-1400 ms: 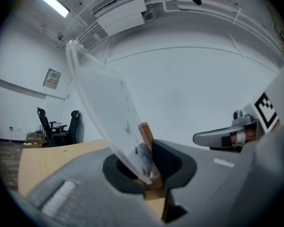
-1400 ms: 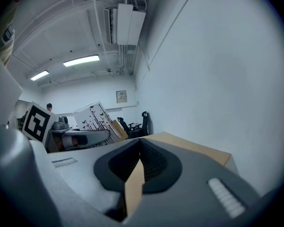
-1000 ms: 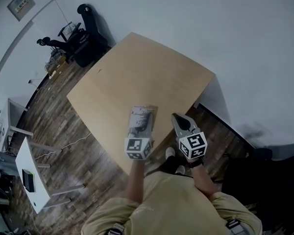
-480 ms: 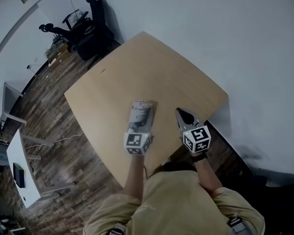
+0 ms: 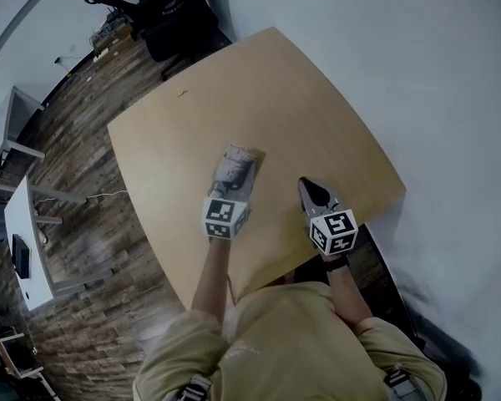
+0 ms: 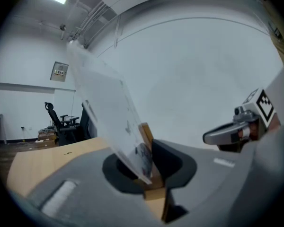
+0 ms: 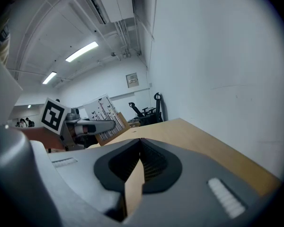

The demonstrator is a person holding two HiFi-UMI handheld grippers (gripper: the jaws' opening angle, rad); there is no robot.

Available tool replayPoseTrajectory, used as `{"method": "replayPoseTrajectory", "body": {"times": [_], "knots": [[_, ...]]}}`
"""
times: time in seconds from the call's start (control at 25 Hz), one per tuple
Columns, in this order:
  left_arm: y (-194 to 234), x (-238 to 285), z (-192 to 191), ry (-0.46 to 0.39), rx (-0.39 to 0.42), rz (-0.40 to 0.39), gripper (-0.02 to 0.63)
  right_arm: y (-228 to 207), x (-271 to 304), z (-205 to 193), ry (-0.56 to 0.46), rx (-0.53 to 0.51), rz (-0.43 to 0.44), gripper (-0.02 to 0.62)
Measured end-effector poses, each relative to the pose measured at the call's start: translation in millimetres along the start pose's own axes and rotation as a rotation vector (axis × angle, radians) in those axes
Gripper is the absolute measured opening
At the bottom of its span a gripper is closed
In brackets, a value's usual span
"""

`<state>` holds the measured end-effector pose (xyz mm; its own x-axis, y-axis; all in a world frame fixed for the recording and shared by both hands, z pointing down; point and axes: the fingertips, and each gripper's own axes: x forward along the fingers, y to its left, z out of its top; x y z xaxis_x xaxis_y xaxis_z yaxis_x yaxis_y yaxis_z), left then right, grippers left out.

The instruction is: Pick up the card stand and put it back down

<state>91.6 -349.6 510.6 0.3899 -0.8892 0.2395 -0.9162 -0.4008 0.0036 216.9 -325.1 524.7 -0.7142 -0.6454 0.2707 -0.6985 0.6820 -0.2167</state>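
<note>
With the arm stretched forward, the left gripper (image 5: pixel 231 192) pinched the tilted card stand (image 5: pixel 239 165) by its wooden base over the table (image 5: pixel 234 90). The right gripper (image 5: pixel 309 189) pointed forward alongside, jaws pressed together and empty. A second before, both were nearer the table's near edge.

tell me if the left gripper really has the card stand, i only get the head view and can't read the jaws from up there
observer: Yes. In the left gripper view the left gripper is shut on the card stand, clamped on its wooden base.
operator: ok and the right one, anything in it
observer: No. The right gripper view shows the right gripper closed tip to tip with nothing between its jaws.
operator: is the stand sitting straight in the grip
observer: Not in the left gripper view. There it leans up toward the left instead of rising straight between the jaws.
</note>
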Motion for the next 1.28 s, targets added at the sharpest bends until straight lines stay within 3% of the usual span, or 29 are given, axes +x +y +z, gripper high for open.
{"method": "replayPoseTrajectory", "body": {"times": [0.48, 0.8, 1.0, 1.12, 1.28], "knots": [[81, 159, -50, 0.15, -0.007, -0.004, 0.052, -109, 113, -16, 0.114, 0.082, 0.091, 0.006], [136, 240, -88, 0.207, 0.042, -0.062, 0.052, -175, 170, -49, 0.165, 0.113, 0.068, 0.006], [151, 282, -113, 0.222, 0.091, -0.156, 0.052, -191, 201, -62, 0.185, 0.108, 0.073, 0.006], [156, 305, -132, 0.228, 0.174, -0.225, 0.052, -193, 222, -69, 0.174, 0.098, 0.088, 0.006], [134, 325, -149, 0.224, 0.272, -0.377, 0.052, -190, 230, -76, 0.181, 0.062, 0.136, 0.006]]}}
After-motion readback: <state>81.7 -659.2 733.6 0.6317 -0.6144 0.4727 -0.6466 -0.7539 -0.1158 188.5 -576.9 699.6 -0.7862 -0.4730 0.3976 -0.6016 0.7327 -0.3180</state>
